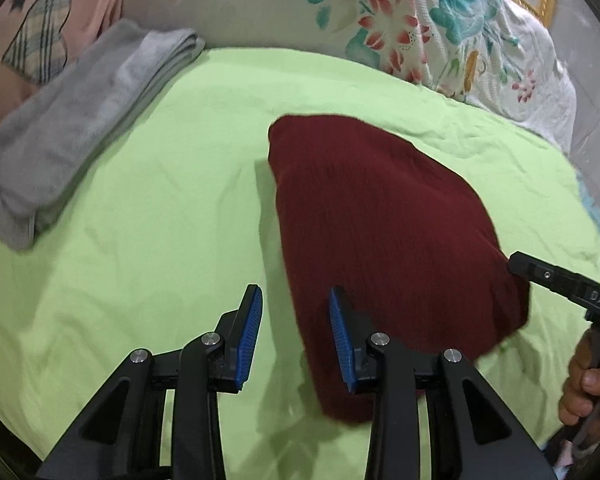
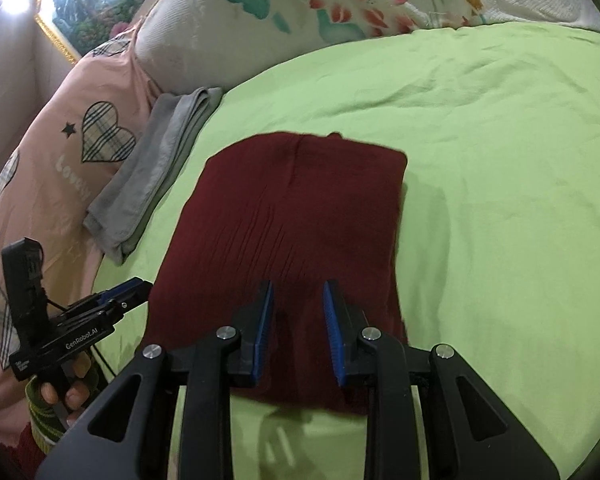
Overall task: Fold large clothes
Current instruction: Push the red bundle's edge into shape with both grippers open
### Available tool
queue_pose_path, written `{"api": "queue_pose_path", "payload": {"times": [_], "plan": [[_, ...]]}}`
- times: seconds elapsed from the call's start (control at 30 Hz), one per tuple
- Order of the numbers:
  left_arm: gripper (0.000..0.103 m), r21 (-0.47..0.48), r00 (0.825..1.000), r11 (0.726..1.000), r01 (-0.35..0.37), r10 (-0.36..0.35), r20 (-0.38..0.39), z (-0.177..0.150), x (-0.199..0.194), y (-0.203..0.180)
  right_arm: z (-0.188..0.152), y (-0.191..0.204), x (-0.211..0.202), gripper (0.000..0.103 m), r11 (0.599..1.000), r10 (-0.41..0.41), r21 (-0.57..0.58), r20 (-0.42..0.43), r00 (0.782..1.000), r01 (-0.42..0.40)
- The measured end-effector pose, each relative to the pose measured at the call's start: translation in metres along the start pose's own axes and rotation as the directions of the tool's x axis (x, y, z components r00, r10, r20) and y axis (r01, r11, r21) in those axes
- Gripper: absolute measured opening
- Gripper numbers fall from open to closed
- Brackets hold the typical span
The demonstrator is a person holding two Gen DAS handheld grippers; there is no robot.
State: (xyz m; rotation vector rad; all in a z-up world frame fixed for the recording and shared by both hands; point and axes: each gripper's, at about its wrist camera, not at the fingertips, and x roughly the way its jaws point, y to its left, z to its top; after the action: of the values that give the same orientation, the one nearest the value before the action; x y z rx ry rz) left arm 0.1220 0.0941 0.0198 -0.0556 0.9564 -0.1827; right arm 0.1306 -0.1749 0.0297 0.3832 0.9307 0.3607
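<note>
A dark red garment (image 1: 384,240) lies folded into a rectangle on the green bed sheet (image 1: 148,216); it also shows in the right wrist view (image 2: 296,236). My left gripper (image 1: 296,320) is open and empty, hovering over the garment's left edge. My right gripper (image 2: 298,312) is open and empty above the garment's near edge. The right gripper's tip (image 1: 520,264) shows at the garment's right side in the left wrist view. The left gripper (image 2: 128,292) shows at the garment's left side in the right wrist view.
A folded grey cloth (image 1: 80,120) lies at the sheet's left, beside a pink pillow with plaid hearts (image 2: 60,168). A floral quilt (image 1: 420,28) is bunched along the far side. A gold-framed picture (image 2: 84,4) hangs behind.
</note>
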Motion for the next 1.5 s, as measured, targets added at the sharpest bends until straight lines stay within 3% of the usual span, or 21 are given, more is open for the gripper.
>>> {"api": "queue_pose_path", "payload": {"times": [0.13, 0.27, 0.43, 0.6, 0.67, 0.73, 0.8, 0.87, 0.93, 1.0, 1.07, 1.1, 1.17, 1.27, 1.4, 1.5], "plan": [[0.037, -0.009, 0.997, 0.997, 0.077, -0.077, -0.014, -0.026, -0.012, 0.008, -0.016, 0.000, -0.011, 0.027, 1.000, -0.003, 0.000, -0.008, 1.000, 0.003], [0.038, -0.011, 0.997, 0.997, 0.073, -0.073, -0.036, -0.047, -0.008, 0.007, -0.028, 0.005, -0.008, 0.027, 1.000, 0.011, -0.019, -0.035, 0.999, -0.012], [0.038, -0.088, 0.989, 0.986, 0.145, -0.147, -0.022, -0.037, -0.013, 0.017, -0.033, -0.005, 0.007, 0.027, 0.998, -0.063, -0.008, -0.071, 0.996, 0.062], [0.045, -0.068, 0.979, 0.977, 0.203, -0.204, -0.003, -0.023, -0.012, 0.008, -0.031, -0.007, -0.003, 0.027, 1.000, -0.025, 0.015, -0.025, 0.999, 0.026], [0.046, -0.027, 0.984, 0.984, 0.174, -0.174, -0.030, -0.022, -0.001, -0.001, -0.029, -0.004, -0.006, 0.027, 1.000, -0.019, -0.002, 0.007, 1.000, 0.019], [0.052, -0.002, 0.991, 0.993, 0.122, -0.122, -0.060, -0.026, 0.014, -0.007, -0.030, -0.008, 0.001, 0.027, 0.998, -0.057, -0.002, -0.020, 0.998, 0.057], [0.055, -0.019, 0.987, 0.990, 0.138, -0.139, -0.078, -0.031, 0.024, -0.004, -0.036, -0.015, 0.014, 0.027, 0.994, -0.113, 0.001, -0.068, 0.991, 0.114], [0.056, -0.043, 0.984, 0.987, 0.158, -0.161, -0.083, -0.034, 0.027, 0.002, -0.043, -0.021, 0.017, 0.027, 0.994, -0.102, 0.017, -0.073, 0.992, 0.104], [0.056, -0.049, 0.983, 0.985, 0.165, -0.168, -0.079, -0.034, 0.026, 0.005, -0.043, -0.019, 0.007, 0.027, 0.997, -0.073, 0.029, -0.040, 0.997, 0.074], [0.056, -0.050, 0.982, 0.984, 0.169, -0.173, -0.079, -0.033, 0.027, 0.006, -0.041, -0.018, -0.012, 0.028, 0.999, -0.040, 0.034, 0.052, 0.998, 0.039], [0.056, -0.052, 0.981, 0.984, 0.172, -0.176, -0.081, -0.032, 0.030, 0.005, -0.036, -0.022, -0.017, 0.036, 0.996, -0.079, 0.045, 0.080, 0.994, 0.076], [0.056, -0.050, 0.982, 0.984, 0.169, -0.173, -0.079, -0.032, 0.030, 0.004, -0.036, -0.026, -0.014, 0.043, 0.993, -0.105, 0.057, 0.058, 0.993, 0.101], [0.056, -0.043, 0.983, 0.986, 0.163, -0.166, -0.077, -0.031, 0.032, 0.003, -0.037, -0.036, 0.002, 0.044, 0.988, -0.128, 0.079, -0.020, 0.992, 0.129], [0.056, -0.035, 0.984, 0.987, 0.158, -0.160, -0.077, -0.034, 0.033, 0.001, -0.045, -0.042, 0.017, 0.042, 0.992, -0.064, 0.107, -0.075, 0.995, 0.072], [0.057, -0.026, 0.985, 0.988, 0.154, -0.156, -0.077, -0.039, 0.035, -0.003, -0.049, -0.031, 0.013, 0.034, 0.992, -0.119, 0.042, -0.072, 0.990, 0.122], [0.060, -0.006, 0.986, 0.989, 0.146, -0.146, -0.076, -0.039, 0.037, -0.004, -0.044, -0.045, 0.014, 0.034, 0.990, -0.108, 0.081, -0.082, 0.991, 0.115]]}}
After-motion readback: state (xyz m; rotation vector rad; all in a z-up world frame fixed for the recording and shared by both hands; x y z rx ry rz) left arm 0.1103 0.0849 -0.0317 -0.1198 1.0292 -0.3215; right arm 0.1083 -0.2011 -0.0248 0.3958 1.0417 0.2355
